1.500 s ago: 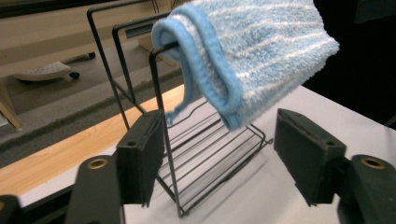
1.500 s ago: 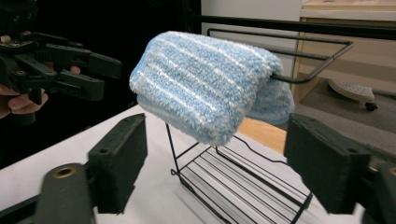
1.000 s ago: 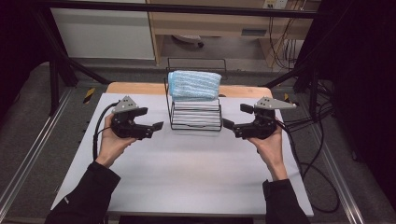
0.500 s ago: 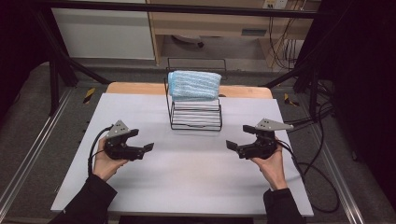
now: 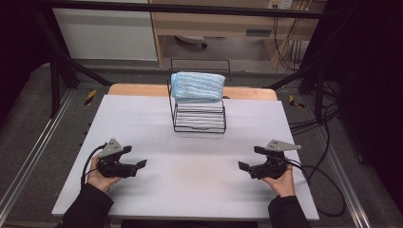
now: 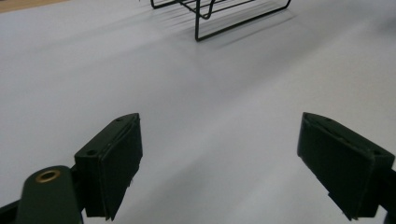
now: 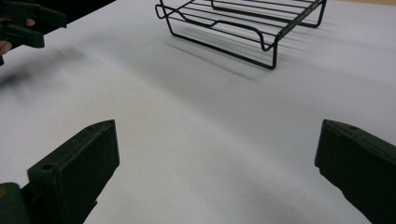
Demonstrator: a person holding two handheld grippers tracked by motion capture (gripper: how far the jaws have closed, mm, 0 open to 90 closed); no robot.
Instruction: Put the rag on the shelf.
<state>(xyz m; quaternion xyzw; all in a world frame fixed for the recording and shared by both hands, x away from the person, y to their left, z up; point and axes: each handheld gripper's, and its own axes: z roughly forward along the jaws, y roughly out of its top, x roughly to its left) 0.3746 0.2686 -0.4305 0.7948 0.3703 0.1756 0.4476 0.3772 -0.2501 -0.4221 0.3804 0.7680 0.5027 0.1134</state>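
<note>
Two hand-held grippers, one wire rack and one folded towel share a white table (image 5: 190,190). The left gripper (image 5: 135,164) sits low at the table's near left; the right gripper (image 5: 247,164) mirrors it at the near right, well apart, their tips turned inward toward each other. Each has its two black jaws spread wide with nothing between them, as both gripper views show above bare tabletop. Each carries one grey three-cornered plate on top and trails one black cable.

The black wire rack (image 5: 199,118) stands at the far middle of the table, away from both grippers, its thin parallel rods running left to right across the table. The light blue towel (image 5: 197,86), soft and ribbed, lies folded into a rounded oblong on top of the rack, its long axis also running left to right. The tabletop is smooth and matte; a strip of wood shows at its far edge.
</note>
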